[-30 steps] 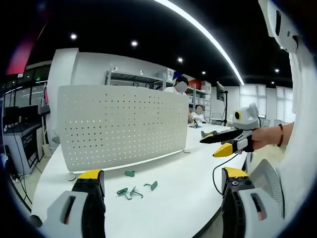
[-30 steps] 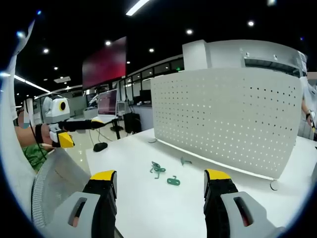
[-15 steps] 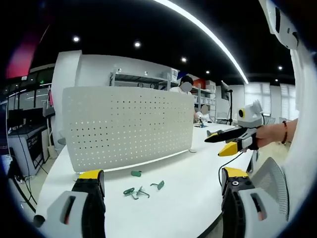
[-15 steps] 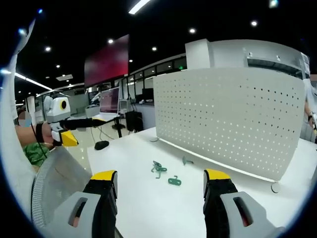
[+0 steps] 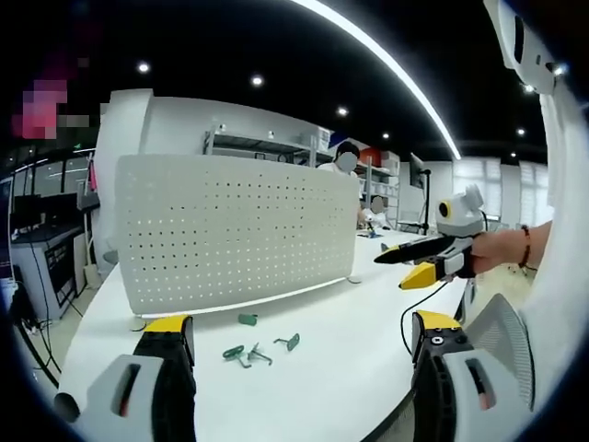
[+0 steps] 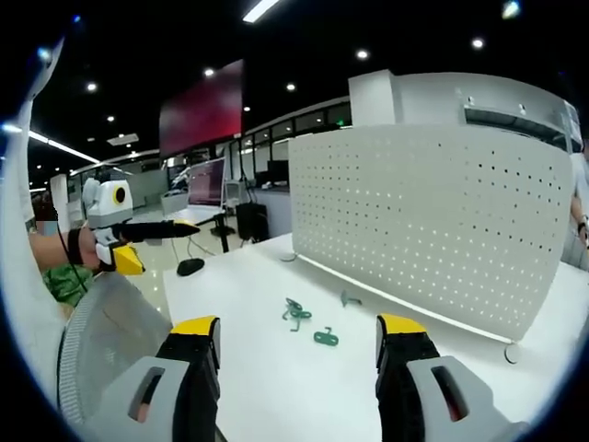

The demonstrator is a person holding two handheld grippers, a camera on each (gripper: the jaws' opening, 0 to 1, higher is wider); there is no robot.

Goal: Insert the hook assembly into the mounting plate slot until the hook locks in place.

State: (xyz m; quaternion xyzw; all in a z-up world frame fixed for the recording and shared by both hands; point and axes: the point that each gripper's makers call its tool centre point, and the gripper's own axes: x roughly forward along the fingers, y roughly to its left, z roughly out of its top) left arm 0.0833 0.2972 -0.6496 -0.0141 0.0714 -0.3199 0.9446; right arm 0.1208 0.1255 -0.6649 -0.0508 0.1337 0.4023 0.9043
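Both pairs of yellow-tipped jaws stood wide apart and held nothing, touching nothing. The left gripper point(image 5: 293, 333) hung above the near part of the white table point(image 5: 350, 368), its jaws framing a loose scatter of small green hooks point(image 5: 247, 352) lying flat on the tabletop, near the foot of the perforated white mounting plate point(image 5: 230, 230), which stood upright on small feet across the table. The right gripper point(image 6: 298, 333) looked at the same scene from the other side: the green hooks point(image 6: 308, 322) lay between its open jaws and the mounting plate point(image 6: 433, 230), well short of the panel. Each gripper also appeared in the other's view, held by a hand off the table's edge, jaws parted there too. Judging from this, no hook had been picked up and the task had hardly begun. The likely troubles were these: the hooks were small, thin and tangled close together, so a grasp could catch two at once or push one sliding across the smooth table; and the free-standing plate could shift or tip when a hook was pressed into a slot unless the other gripper steadied it.
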